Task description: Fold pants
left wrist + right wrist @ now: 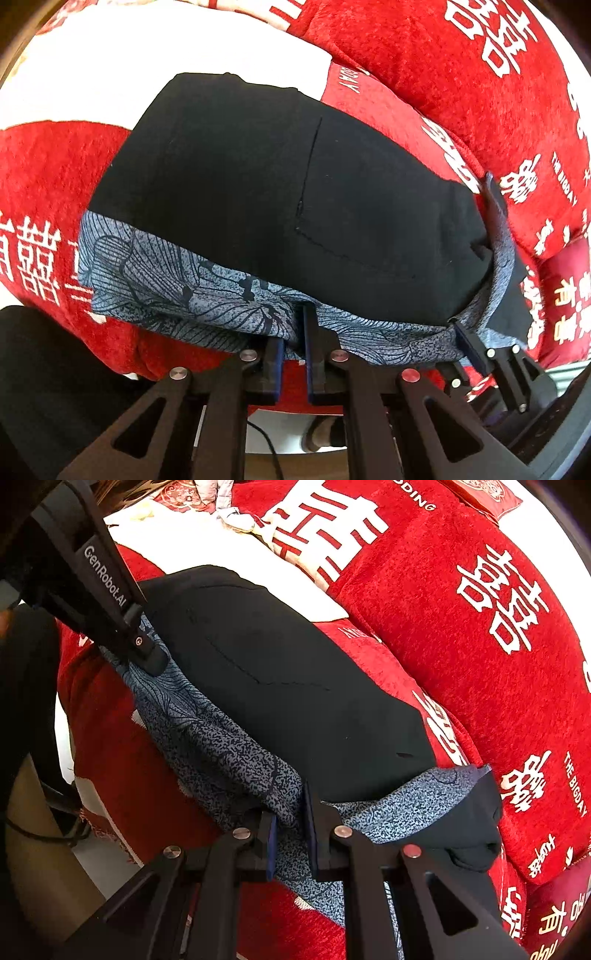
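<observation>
The pants (277,192) are black with a blue-grey leaf-print lining and lie on a red bedspread. The printed waistband (192,295) is turned out along the near edge. My left gripper (293,332) is shut on that printed edge near its middle. My right gripper (291,816) is shut on the same printed edge (229,753) farther right, by the corner of the pants (280,694). The right gripper also shows in the left wrist view (469,339), and the left gripper in the right wrist view (147,657).
A red bedspread with white characters (44,166) covers the bed. A big red cushion (480,635) lies right behind the pants. A white panel of the spread (147,62) lies at the back left. The bed's near edge and the floor (280,432) are below the grippers.
</observation>
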A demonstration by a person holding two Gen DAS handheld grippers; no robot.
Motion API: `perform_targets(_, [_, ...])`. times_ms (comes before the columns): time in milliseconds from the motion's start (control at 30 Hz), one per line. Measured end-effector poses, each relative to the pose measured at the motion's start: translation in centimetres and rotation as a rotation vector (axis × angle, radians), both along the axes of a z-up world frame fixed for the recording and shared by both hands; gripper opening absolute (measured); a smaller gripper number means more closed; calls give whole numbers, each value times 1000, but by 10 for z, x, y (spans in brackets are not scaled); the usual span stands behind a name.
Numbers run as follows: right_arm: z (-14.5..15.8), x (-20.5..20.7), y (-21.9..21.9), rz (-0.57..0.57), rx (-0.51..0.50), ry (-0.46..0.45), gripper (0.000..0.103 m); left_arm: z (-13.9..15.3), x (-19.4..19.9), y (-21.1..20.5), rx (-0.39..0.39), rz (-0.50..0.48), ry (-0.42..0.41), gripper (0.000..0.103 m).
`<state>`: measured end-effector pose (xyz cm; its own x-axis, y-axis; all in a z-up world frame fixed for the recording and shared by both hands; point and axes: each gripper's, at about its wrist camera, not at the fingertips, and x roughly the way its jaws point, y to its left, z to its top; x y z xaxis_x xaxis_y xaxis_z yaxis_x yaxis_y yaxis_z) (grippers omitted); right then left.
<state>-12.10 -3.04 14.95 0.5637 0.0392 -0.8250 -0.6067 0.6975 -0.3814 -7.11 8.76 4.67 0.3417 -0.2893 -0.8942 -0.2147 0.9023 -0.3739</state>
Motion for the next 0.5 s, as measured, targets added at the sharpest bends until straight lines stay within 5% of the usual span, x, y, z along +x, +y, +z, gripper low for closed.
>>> perform_targets(100, [-1,-3,4,-8,-7,-9,18,3,-3,-3,55,-10,0,19])
perform_targets(233, [9,-8,4,-19,55,35,45,16,-18,7,53,-15,-17,38])
perform_targets(300, [17,-11,0,-27,103,59,50,26,-26,15,57,-14,-50,55])
perform_targets(500, [52,14,-28,-148,356,136,62,64,-27,30,36,-9,-163,56])
